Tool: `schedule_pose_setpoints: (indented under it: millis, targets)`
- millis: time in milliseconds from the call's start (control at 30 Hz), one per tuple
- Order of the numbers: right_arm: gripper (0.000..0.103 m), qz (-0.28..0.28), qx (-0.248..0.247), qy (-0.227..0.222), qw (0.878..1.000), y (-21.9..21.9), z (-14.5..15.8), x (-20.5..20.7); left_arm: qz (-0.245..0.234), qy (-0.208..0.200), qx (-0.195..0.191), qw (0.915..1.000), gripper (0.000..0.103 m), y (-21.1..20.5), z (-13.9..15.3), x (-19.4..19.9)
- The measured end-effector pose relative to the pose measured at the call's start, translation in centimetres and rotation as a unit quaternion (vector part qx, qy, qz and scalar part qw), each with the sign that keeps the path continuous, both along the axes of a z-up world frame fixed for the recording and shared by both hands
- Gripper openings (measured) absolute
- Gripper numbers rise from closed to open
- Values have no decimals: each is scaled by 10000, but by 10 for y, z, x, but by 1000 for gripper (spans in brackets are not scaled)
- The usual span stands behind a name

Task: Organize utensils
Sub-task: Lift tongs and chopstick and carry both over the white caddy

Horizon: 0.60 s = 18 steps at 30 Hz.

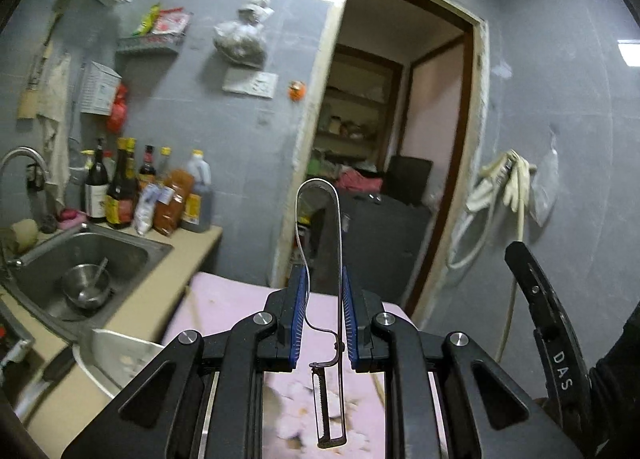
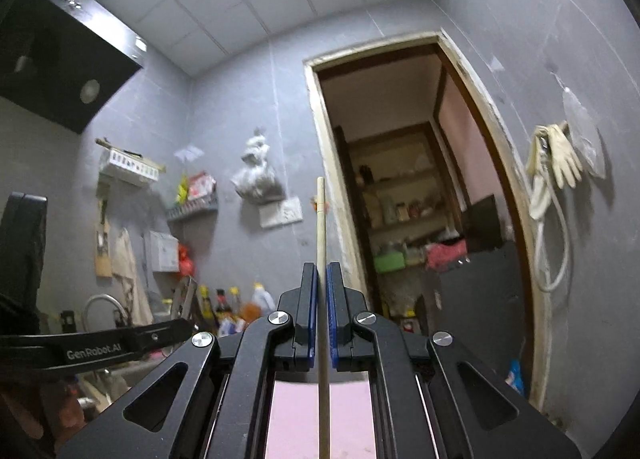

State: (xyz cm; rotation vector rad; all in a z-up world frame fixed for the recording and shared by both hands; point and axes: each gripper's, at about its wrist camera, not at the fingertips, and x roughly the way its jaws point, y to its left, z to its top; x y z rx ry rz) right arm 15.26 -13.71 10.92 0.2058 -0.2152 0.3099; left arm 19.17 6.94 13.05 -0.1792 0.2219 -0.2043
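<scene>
left tongs [image 1: 323,313]: narrow gap, clamped on wire peeler [image 1: 338,259] | right tongs [image 2: 322,311]: nearly closed, gripping chopstick [image 2: 321,227]

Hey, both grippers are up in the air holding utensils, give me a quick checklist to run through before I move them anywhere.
1. Left hand-held gripper clamped on peeler: ok, pads press its wire frame.
2. Peeler blade clear of pads: ok, it hangs behind them.
3. Right hand-held gripper clamped on chopstick: ok.
4. Chopstick straight in the grip: ok, it runs along the fingers.
5. Grippers apart from each other: ok.
6. Place to put the utensils: cannot tell, no holder is clearly in view.
</scene>
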Motion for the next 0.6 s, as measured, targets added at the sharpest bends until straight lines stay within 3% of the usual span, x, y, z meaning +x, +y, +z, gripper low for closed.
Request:
schedule_pose_setpoints:
  millis: [267, 500, 600]
  targets:
    - [3, 589, 450, 132, 9972, 43, 5, 17, 440, 65, -220, 9988, 14, 82, 12, 1]
    - [3, 1167, 706, 188, 9905, 77, -3, 30, 892, 87, -689, 9936, 14, 138, -6, 9]
    - [3, 1251, 693, 225, 9895, 88, -7, 36, 1006, -58, -644, 9928, 14, 147, -16, 13]
